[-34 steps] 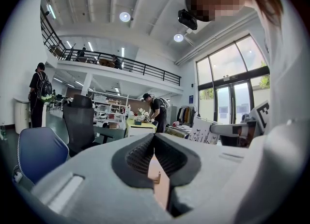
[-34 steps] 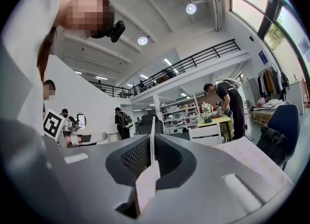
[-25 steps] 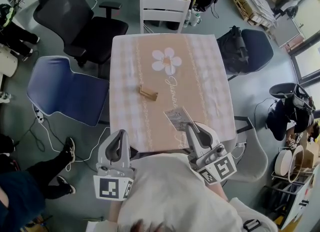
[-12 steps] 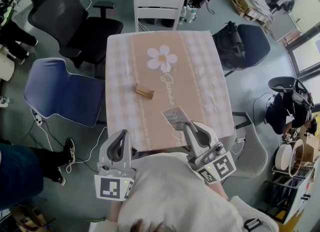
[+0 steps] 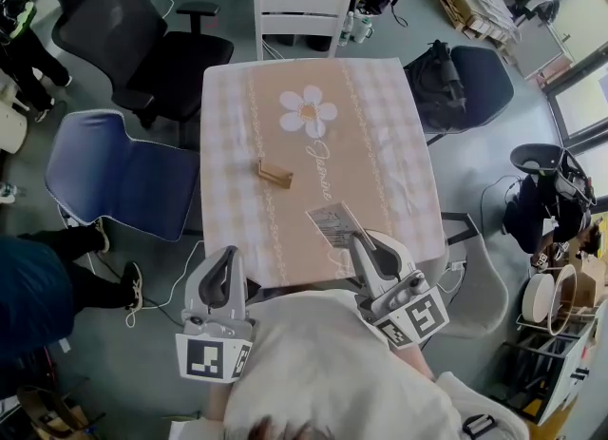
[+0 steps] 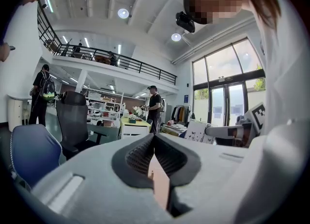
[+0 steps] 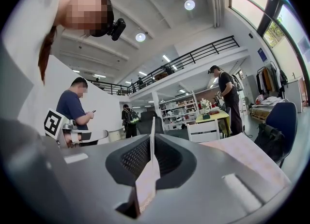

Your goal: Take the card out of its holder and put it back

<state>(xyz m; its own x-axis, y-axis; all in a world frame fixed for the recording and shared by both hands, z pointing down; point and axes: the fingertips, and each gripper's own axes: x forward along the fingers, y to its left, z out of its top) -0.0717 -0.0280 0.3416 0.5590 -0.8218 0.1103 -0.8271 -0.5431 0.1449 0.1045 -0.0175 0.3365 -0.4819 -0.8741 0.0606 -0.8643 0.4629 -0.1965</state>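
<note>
A small wooden card holder point(image 5: 275, 174) lies empty on the checked tablecloth, left of the table's middle. My right gripper point(image 5: 359, 239) is shut on a printed card point(image 5: 333, 223) and holds it over the table's near right part, well apart from the holder. In the right gripper view the card point(image 7: 148, 179) stands edge-on between the closed jaws of that gripper point(image 7: 152, 138). My left gripper point(image 5: 228, 258) hovers at the table's near edge, shut, with nothing in it. In the left gripper view its tips point(image 6: 154, 136) meet.
The table point(image 5: 389, 134) bears a flower print. A blue chair point(image 5: 114, 172) and a black office chair point(image 5: 142, 34) stand at its left, a white chair point(image 5: 299, 15) beyond it, and a dark chair with a bag point(image 5: 465, 86) at its right. A person's legs point(image 5: 47, 277) are near left.
Both grippers and the card keep their places. The head view shifted slightly a second ago. The passer-by's legs at the left edge have moved along the floor.
</note>
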